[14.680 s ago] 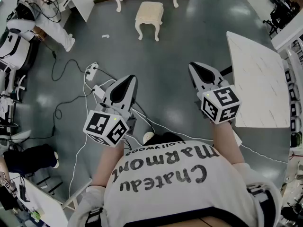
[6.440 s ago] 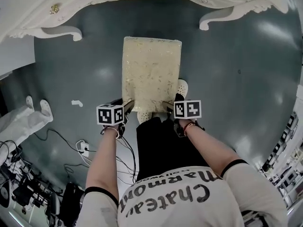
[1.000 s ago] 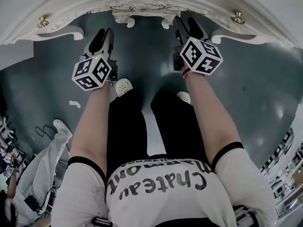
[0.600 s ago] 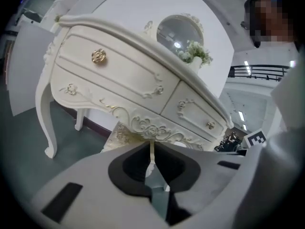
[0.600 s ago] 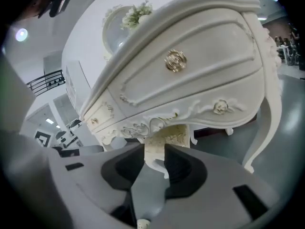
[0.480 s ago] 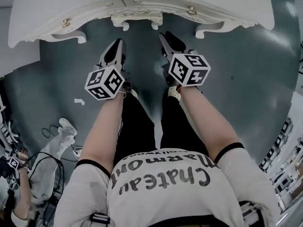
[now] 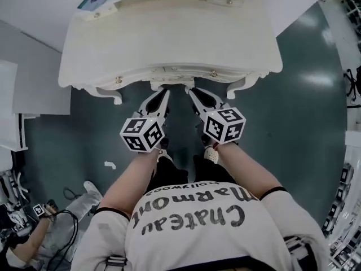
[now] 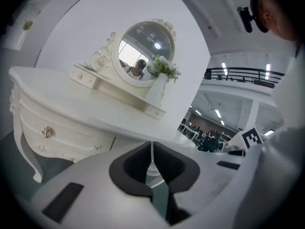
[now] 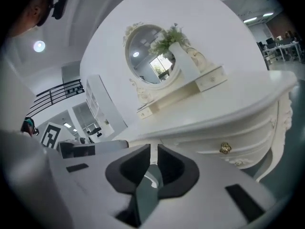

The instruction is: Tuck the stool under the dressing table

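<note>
The white dressing table (image 7: 169, 44) fills the top of the head view, its carved front facing me. The stool shows in no view; the tabletop covers the space beneath. My left gripper (image 7: 163, 94) and right gripper (image 7: 192, 92) hang side by side just before the table's front edge, pointing at it. In the left gripper view the left gripper (image 8: 152, 149) is shut and empty, the table (image 8: 71, 113) ahead. In the right gripper view the right gripper (image 9: 153, 151) is closing, a thin slit left between its pads and nothing in it.
An oval mirror (image 8: 143, 56) and a vase of flowers (image 8: 159, 80) stand on the tabletop. The table's curved legs (image 7: 110, 95) flank the grippers. A white cabinet (image 7: 17, 95) stands at left. A person (image 7: 34, 236) and cables are on the floor at lower left.
Both grippers have risen from near the floor under the table's front to tabletop height. Their jaws have closed. The head view now takes in the whole tabletop.
</note>
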Demonstrator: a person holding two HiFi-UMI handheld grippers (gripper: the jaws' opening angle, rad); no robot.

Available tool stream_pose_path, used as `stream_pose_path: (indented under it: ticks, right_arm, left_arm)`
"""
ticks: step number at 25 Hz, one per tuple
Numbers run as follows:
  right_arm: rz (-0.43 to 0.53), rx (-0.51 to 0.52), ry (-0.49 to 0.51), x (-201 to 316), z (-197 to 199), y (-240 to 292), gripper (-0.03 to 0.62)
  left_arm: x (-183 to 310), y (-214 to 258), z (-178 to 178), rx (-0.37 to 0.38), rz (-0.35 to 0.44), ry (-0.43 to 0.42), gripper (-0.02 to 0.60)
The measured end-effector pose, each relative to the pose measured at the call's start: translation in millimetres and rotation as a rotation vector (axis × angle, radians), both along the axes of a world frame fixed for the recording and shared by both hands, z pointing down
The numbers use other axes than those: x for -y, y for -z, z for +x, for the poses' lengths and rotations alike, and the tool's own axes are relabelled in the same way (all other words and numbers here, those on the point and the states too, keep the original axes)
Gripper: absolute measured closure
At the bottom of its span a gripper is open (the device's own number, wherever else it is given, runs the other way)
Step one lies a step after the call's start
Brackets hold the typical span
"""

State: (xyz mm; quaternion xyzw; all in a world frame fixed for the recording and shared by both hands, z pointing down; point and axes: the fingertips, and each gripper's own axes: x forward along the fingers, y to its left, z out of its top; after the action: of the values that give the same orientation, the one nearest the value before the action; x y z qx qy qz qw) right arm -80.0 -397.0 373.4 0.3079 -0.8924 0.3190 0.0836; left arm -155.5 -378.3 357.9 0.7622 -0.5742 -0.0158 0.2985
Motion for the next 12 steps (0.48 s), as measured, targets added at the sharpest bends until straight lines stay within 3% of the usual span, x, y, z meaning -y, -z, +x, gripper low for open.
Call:
stream_pose_path:
  ticks: [12]
  right_arm:
    - [0.137, 0.170, 0.074, 1, -25, 171, 0.543]
  left_arm:
    - [16, 180, -10, 0.004, 0.267, -0.046, 0.545]
